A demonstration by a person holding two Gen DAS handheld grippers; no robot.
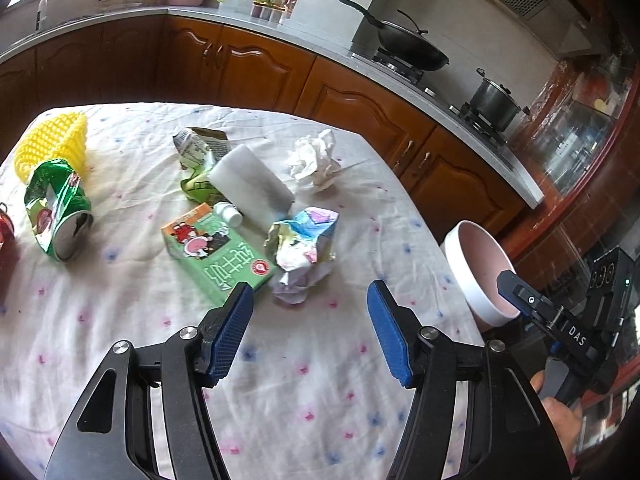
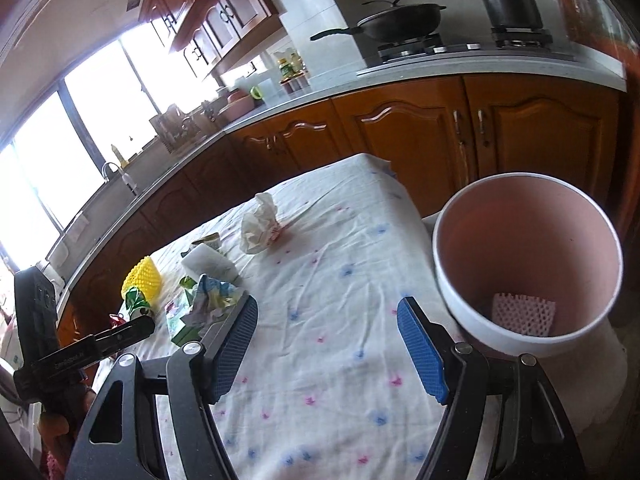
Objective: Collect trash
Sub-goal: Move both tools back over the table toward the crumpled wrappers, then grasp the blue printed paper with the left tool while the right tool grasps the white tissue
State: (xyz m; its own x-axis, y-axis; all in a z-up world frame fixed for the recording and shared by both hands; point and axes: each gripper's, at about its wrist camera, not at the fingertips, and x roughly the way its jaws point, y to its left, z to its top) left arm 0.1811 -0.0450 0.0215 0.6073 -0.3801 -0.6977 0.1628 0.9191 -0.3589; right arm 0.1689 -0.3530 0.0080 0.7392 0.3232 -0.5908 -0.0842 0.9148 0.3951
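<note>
Trash lies scattered on a white flowered tablecloth point(image 1: 312, 400). My left gripper point(image 1: 311, 296) is open with nothing between its blue pads, just short of a crumpled coloured wrapper point(image 1: 300, 248) and a green carton point(image 1: 218, 258). Farther off lie a white tissue wad point(image 1: 314, 160), a white foam block point(image 1: 250, 184), a small white bottle point(image 1: 229, 213), a crushed green can point(image 1: 58, 212) and a yellow foam net point(image 1: 52, 144). My right gripper point(image 2: 328, 312) is open and empty over bare cloth, left of a pink bin point(image 2: 528, 256) that holds a pink foam net point(image 2: 522, 314).
The bin point(image 1: 478, 272) stands off the table's right edge. Wooden cabinets point(image 1: 224, 64) and a counter with a wok point(image 1: 412, 48) and a steel pot point(image 1: 494, 100) run behind the table. A red object point(image 1: 6, 236) shows at the left edge.
</note>
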